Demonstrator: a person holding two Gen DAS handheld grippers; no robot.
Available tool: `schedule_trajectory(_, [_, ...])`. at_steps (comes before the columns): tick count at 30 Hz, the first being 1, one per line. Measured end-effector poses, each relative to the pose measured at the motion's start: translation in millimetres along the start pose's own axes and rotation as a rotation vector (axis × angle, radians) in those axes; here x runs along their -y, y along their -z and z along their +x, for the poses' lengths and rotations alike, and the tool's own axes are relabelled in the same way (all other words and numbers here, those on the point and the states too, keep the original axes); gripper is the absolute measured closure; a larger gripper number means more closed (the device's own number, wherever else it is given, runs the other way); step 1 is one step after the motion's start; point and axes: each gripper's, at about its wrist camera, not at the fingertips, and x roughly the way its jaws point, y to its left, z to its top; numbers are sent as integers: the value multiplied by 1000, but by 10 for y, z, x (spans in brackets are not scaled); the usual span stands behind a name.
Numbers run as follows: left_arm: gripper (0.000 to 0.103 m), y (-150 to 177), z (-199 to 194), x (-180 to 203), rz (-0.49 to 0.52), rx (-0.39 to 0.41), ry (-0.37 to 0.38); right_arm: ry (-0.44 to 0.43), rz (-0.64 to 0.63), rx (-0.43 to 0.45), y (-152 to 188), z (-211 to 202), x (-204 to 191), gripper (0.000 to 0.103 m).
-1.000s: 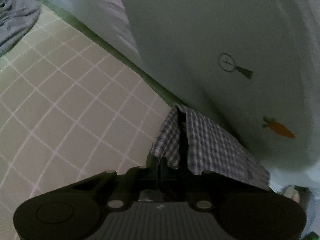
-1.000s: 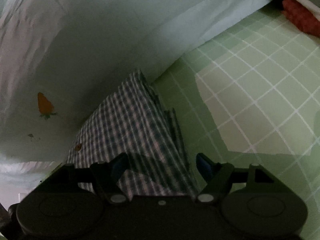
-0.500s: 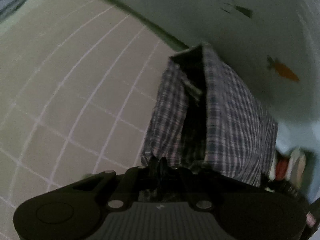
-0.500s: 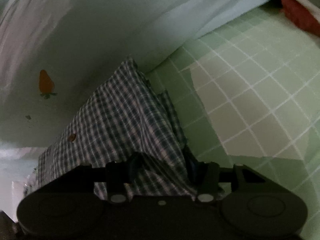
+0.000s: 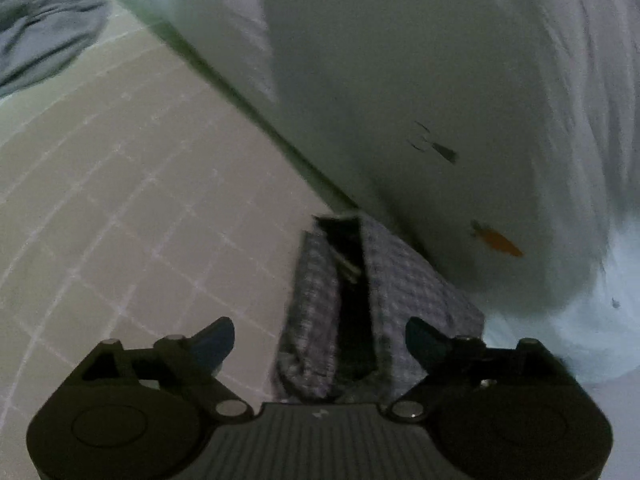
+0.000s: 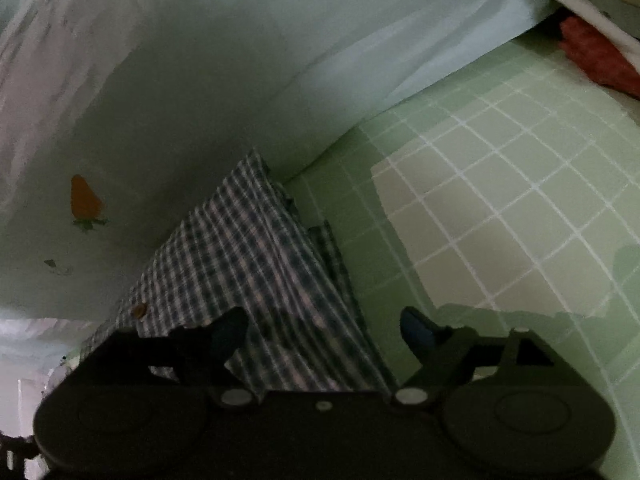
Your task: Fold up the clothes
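Observation:
A folded blue-and-white checked garment point(image 5: 404, 292) lies on the green grid sheet point(image 5: 120, 200), pressed against a pale carrot-print pillow point(image 5: 400, 100). In the left wrist view its open side with stacked layers faces me. My left gripper point(image 5: 320, 338) is open, its jaws on either side of the garment's near end, holding nothing. In the right wrist view the same garment point(image 6: 248, 264) shows a brown button on top. My right gripper point(image 6: 326, 330) is open over the garment's near corner, empty.
A grey garment point(image 5: 44, 28) lies crumpled at the far left of the bed. A red cloth point(image 6: 596, 52) and white fabric sit at the far right by the pillow point(image 6: 240, 60). The grid sheet point(image 6: 500, 220) spreads right of the folded garment.
Both grippers were shut on the garment's edge half a second ago and have opened and let go. The garment has dropped back flat against the pillow.

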Motion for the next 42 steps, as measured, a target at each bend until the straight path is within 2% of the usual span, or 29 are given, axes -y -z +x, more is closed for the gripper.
schedule_trajectory(3, [7, 21, 158, 182, 76, -31, 18, 4, -23, -8, -38, 91, -40, 17])
schedule_trajectory(11, [7, 29, 720, 424, 212, -78, -51, 0, -53, -20, -115, 254, -92, 13])
schedule_trajectory(16, [7, 6, 877, 410, 159, -89, -1, -28, -48, -29, -156, 386, -71, 8])
schedule_trajectory(19, [8, 34, 930, 389, 112, -98, 32, -42, -88, -29, -205, 475, -123, 5])
schedule_trajectory(23, [9, 71, 1000, 362, 48, -109, 76, -101, -105, -43, -252, 595, -209, 6])
schedule_trajectory(24, [13, 80, 1018, 355, 32, -112, 87, -134, -94, -51, -253, 625, -228, 8])
schedule_trajectory(25, [18, 90, 1036, 348, 17, -114, 98, -160, -79, -57, -240, 650, -251, 14])
schedule_trajectory(27, [54, 108, 1071, 334, -15, -120, 120, -198, -64, -92, -178, 700, -315, 40])
schedule_trajectory(28, [62, 118, 1089, 327, -31, -123, 131, -211, -59, -116, -137, 725, -347, 55])
schedule_trajectory(29, [74, 127, 1106, 320, -47, -125, 142, -212, -65, -123, -92, 693, -379, 65])
schedule_trajectory(31, [76, 233, 1010, 382, -36, -125, 145, -210, -79, -131, -2, 610, -444, 79])
schedule_trajectory(32, [77, 317, 912, 433, -16, -124, 141, -213, -78, -137, 54, 513, -453, 81])
schedule_trajectory(37, [79, 812, 284, 480, -21, -142, 160, -222, -13, -144, 411, -85, -384, 84])
schedule_trajectory(42, [79, 1172, -206, 555, 36, -157, 180, -224, 28, -125, 870, -732, -286, 84])
